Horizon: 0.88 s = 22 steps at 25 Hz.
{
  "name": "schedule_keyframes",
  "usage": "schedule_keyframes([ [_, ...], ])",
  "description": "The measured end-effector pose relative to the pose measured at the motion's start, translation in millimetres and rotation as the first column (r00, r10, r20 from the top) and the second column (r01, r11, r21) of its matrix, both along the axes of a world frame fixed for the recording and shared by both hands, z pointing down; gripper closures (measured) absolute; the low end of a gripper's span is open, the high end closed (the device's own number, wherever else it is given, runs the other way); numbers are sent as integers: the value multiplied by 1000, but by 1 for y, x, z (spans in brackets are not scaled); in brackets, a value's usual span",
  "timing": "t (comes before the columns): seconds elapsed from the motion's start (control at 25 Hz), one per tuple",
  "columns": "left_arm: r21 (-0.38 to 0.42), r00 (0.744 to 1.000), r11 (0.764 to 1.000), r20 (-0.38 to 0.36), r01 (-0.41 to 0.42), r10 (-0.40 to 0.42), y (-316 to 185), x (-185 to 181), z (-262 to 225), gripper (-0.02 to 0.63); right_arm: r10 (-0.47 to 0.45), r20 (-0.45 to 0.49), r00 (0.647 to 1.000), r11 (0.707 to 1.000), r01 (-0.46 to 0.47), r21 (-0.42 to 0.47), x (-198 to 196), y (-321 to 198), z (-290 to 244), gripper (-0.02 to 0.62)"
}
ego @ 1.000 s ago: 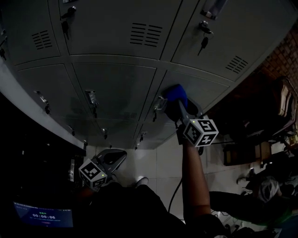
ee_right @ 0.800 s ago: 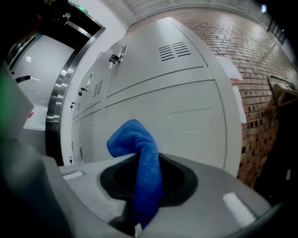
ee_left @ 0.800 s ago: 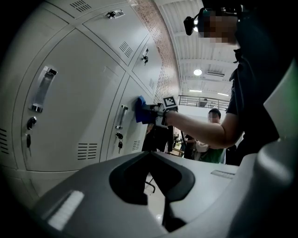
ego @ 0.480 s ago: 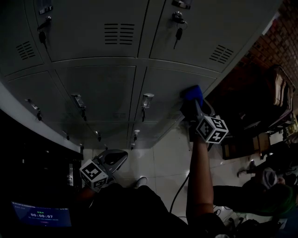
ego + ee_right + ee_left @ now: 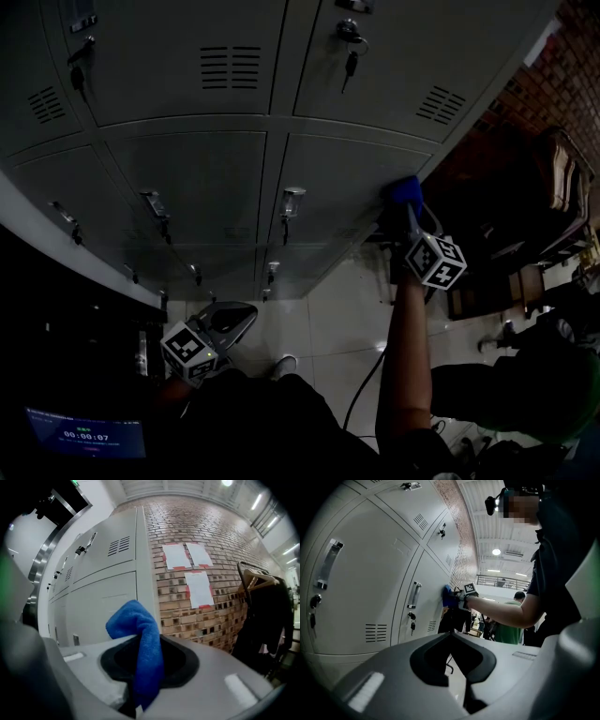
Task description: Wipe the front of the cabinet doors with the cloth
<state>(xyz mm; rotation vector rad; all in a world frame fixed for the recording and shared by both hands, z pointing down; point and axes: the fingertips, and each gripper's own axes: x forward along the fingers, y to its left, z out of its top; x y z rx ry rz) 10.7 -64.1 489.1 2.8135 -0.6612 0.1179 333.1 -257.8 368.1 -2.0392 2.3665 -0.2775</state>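
A bank of grey metal cabinet doors point(image 5: 234, 178) with vents, handles and keys fills the head view. My right gripper point(image 5: 405, 202) is shut on a blue cloth point(image 5: 405, 190) and presses it against the right edge of the lower right door point(image 5: 347, 187). In the right gripper view the blue cloth point(image 5: 143, 648) sticks up from between the jaws beside the door point(image 5: 108, 606). My left gripper point(image 5: 230, 323) hangs low near my body, away from the doors, jaws shut and empty. From the left gripper view, the cloth point(image 5: 447, 596) shows far off on the door.
A brick wall point(image 5: 197, 573) with taped paper sheets meets the cabinets' right end. A dark coat on a rack point(image 5: 267, 616) stands to the right. People point(image 5: 506, 625) stand behind. A small timer screen point(image 5: 84, 436) glows at lower left. White tiled floor point(image 5: 328, 319) lies below.
My right gripper has slid the blue cloth rightward across the lower door, from near its handle to the door's right edge. The left gripper has stayed put.
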Motion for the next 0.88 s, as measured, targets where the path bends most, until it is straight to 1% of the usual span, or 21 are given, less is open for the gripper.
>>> schedule_keyframes([
  [0.12,3,1000,1000,-6,0,0,0,-1,-1,604,20,-5,1000,1000,-20,4,0,7,0,512],
  [0.24,1,1000,1000,-11,-3,3,2,-4,0,604,-9,-7,1000,999,9,34,-19,21,-5,512],
  [0.36,-3,1000,1000,-9,-3,3,3,-9,1,604,-96,19,995,994,94,55,-63,33,-4,512],
  [0.44,-1,1000,1000,-10,-2,2,4,-11,2,604,-161,4,987,986,160,55,-98,37,0,512],
  [0.52,4,1000,1000,-12,2,-2,4,-14,1,604,-223,-20,975,973,224,49,-133,38,6,512],
  [0.64,10,1000,1000,-14,15,-15,7,-22,-1,604,-312,-26,950,950,312,29,-183,37,18,512],
  [0.76,6,999,999,-10,43,-43,10,-35,-1,604,-376,-27,926,927,376,5,-219,32,27,512],
  [0.88,0,997,997,-6,73,-73,11,-48,0,604,-417,-30,908,909,417,-15,-244,25,34,512],
])
